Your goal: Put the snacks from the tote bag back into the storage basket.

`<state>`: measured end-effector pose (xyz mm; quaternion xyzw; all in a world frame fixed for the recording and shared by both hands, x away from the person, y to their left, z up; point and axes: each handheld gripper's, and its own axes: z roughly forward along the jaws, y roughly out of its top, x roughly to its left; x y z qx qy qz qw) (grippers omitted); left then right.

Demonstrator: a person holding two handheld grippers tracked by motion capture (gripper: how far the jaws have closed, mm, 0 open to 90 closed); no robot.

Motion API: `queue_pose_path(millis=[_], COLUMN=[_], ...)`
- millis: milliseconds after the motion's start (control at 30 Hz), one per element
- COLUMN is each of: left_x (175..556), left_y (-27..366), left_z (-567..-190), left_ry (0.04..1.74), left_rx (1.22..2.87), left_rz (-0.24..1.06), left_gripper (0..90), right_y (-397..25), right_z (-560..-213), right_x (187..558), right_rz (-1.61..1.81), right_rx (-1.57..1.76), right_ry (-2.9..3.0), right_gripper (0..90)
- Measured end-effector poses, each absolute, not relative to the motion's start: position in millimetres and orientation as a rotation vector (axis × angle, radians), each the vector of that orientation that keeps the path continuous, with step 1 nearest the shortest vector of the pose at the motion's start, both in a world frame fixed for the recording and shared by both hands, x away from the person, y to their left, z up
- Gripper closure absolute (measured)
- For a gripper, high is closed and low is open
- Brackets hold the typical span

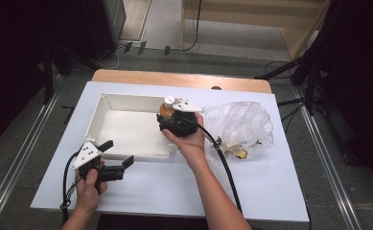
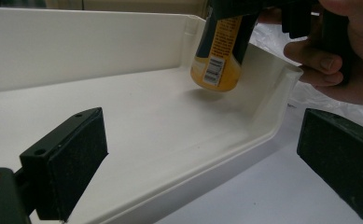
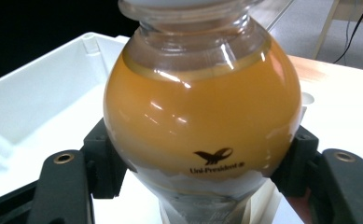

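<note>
- Orange juice bottle clamped in right gripper, upright, hanging just above the tray floor near its right wall.
- Bottle's long axis roughly vertical, base down; tray lies straight below.
- Left gripper wide open, empty, at tray's near edge.
</note>
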<state>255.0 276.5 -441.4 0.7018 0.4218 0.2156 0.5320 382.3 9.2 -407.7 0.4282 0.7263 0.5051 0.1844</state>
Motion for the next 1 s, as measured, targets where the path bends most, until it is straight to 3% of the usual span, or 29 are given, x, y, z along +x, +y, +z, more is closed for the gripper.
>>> queue_pose_path(millis=[1000], left_x=[252.2], left_y=[274.6], left_z=[-443.9], left_ry=[1.011], left_rx=[1.694], left_rz=[0.526], left_gripper=[1.5], right_y=[11.6], right_z=[-422.4], right_x=[380.6], right_rz=[1.347], right_rx=[1.182], right_ry=[2.062], right_gripper=[29.5])
